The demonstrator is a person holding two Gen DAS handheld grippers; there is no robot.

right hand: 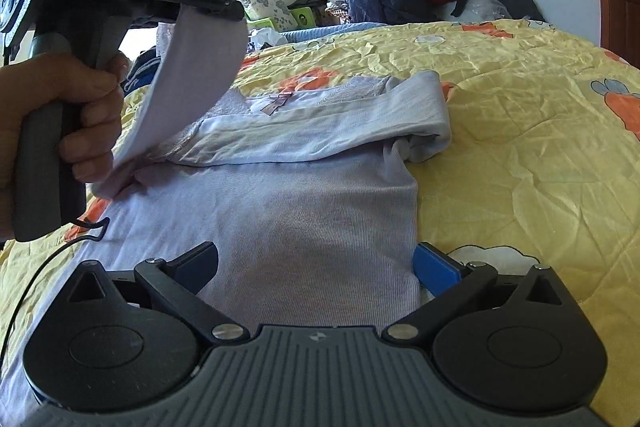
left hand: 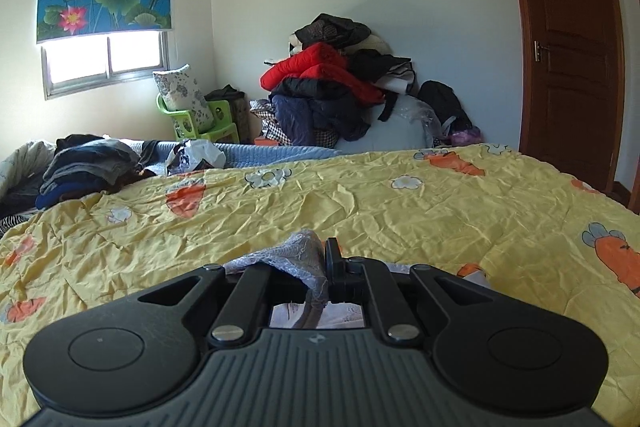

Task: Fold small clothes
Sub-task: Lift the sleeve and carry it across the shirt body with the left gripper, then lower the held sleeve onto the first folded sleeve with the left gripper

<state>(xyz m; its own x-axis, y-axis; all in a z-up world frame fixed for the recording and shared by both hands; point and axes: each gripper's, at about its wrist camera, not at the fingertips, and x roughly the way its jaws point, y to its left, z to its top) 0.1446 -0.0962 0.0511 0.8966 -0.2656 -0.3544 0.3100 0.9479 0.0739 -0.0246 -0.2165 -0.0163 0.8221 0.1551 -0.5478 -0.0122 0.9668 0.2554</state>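
Observation:
A pale lavender top [right hand: 312,211] lies on the yellow carrot-print quilt [right hand: 520,155], its right sleeve [right hand: 424,115] folded across the chest. My left gripper [left hand: 320,267] is shut on the lace-edged left sleeve [left hand: 298,251] and holds it lifted. In the right wrist view the left gripper [right hand: 216,7] hangs at the upper left with the sleeve [right hand: 192,75] draping down from it. My right gripper [right hand: 316,263] is open, low over the top's lower body, its fingers [right hand: 434,265] on either side of the cloth.
A heap of coats [left hand: 340,87] is stacked against the far wall. Folded dark clothes [left hand: 88,167] and a plastic bag [left hand: 196,155] sit at the bed's far left. A green chair with a pillow [left hand: 192,111] stands under the window. A wooden door [left hand: 572,47] is on the right.

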